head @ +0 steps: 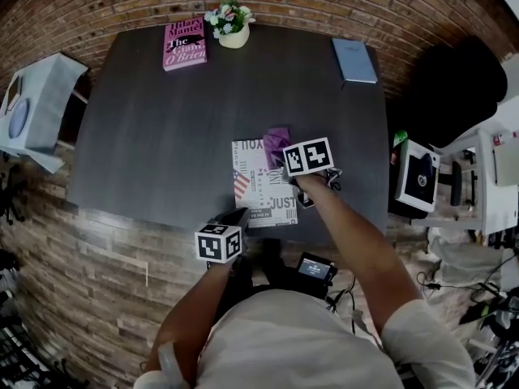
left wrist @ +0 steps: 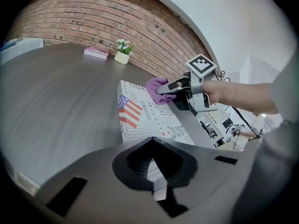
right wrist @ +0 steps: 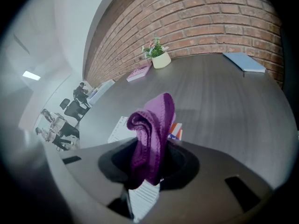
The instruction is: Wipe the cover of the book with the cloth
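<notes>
- Small white pot (head: pixel 233 37): holds a flowering green plant and stands at the far edge of the dark grey wooden table (head: pixel 154 136).
- Book with a newsprint-pattern cover and a flag motif (head: pixel 261 186): lies flat near the table's near edge, right of the middle.
- Purple knitted cloth (right wrist: pixel 152 134): bunched and upright, pinched between the jaws of the right gripper (right wrist: pixel 147 171). The jaws stand partly apart around its thickness. The cloth sits over the book's far right corner.
- Left gripper (left wrist: pixel 156 171): jaws closed together with nothing between them. The tips are at the book's near left corner; I cannot tell whether they touch it.
- Pink paperback book (head: pixel 185 44): lies at the far left, just beside the pot.
- Pale blue thin book (head: pixel 354 59): lies at the far right corner, well apart from the rest.
- Open room: bare tabletop spreads left of the book and beyond it up to the far edge.
</notes>
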`<state>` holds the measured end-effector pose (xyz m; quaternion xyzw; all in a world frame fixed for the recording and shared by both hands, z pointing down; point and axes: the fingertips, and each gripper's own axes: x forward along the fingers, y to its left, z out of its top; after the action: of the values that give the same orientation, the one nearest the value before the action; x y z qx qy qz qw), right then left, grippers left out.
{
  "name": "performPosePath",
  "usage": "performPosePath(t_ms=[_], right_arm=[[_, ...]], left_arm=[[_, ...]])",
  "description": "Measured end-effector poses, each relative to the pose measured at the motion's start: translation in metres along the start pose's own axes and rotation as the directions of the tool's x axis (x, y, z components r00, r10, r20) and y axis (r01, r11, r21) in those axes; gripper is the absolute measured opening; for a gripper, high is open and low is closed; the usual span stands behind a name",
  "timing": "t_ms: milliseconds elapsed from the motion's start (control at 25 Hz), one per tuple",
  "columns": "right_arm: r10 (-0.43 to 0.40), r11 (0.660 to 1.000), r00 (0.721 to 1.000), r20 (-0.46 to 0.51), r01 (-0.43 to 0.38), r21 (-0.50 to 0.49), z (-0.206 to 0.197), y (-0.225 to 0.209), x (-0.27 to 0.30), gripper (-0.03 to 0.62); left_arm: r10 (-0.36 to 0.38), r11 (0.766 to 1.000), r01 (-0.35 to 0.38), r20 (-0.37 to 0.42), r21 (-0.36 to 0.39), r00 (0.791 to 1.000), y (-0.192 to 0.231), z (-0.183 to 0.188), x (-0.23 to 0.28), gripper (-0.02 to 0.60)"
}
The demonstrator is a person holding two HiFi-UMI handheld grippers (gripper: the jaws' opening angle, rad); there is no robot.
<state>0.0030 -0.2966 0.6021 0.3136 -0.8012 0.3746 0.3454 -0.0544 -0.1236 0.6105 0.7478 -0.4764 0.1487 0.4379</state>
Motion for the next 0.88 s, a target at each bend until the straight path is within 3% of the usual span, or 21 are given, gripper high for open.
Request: performPosePath(t_ms=[360,680,880], right_arm=[[-0.101,0.994,0.995,0.002,0.101,-0.029,-0.007,-0.024,-0.02,0.124],[-0.244,0.967,0.97,0.02,0.244,-0.077,-0.01,-0.051,-0.052,0.123],[-0.26,0.962,0.964,0.047,0.263,-0.07,-0.009,-0.054,-0.068,0.123]], left_arm=[[-0.007,1.0,0.007,0.001,0.005,1.0,0.001,0.0,-0.001,0.006],[-0.031,0.999,0.031,-0.003,0.018,1.0,0.0,0.001,-0.001,0.006],[-0.044,0.999,0.044,-0.011,0.025,0.999,0.0,0.0,-0.001,0.006]])
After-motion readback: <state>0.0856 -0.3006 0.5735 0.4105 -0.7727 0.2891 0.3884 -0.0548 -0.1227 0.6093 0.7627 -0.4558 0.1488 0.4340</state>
